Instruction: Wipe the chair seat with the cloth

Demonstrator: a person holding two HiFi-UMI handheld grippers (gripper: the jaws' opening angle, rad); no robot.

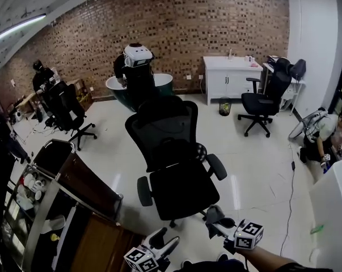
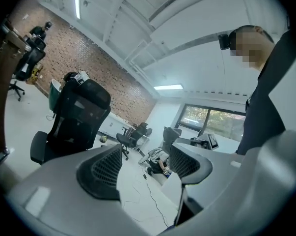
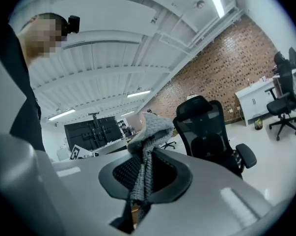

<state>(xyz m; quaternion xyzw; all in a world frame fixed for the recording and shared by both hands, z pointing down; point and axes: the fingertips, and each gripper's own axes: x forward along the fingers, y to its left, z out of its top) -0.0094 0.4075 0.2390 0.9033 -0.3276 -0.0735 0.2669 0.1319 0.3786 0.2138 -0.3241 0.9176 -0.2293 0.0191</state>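
Head view: the chair (image 1: 173, 157) stands mid-floor, its seat (image 1: 182, 190) facing the person, front edge nearest both grippers. Bare glossy floor (image 1: 256, 169) lies open to the chair's right and behind it, crossed only by a thin cable (image 1: 290, 194) well right of the chair. Left of the chair the room is tighter: a cart (image 1: 57, 186) stands close beside the left armrest. A white counter (image 1: 336, 214) closes the far right, and a second chair (image 1: 264, 98) sits well behind. The right gripper (image 1: 215, 219) hovers just beside the seat's front right corner, its jaws pinched together on the grey cloth (image 3: 148, 131), which bunches above the fingertips; whether the cloth touches the seat cannot be told. The left gripper (image 1: 166, 241) is below the seat's front edge, jaws spread wide with nothing between them.
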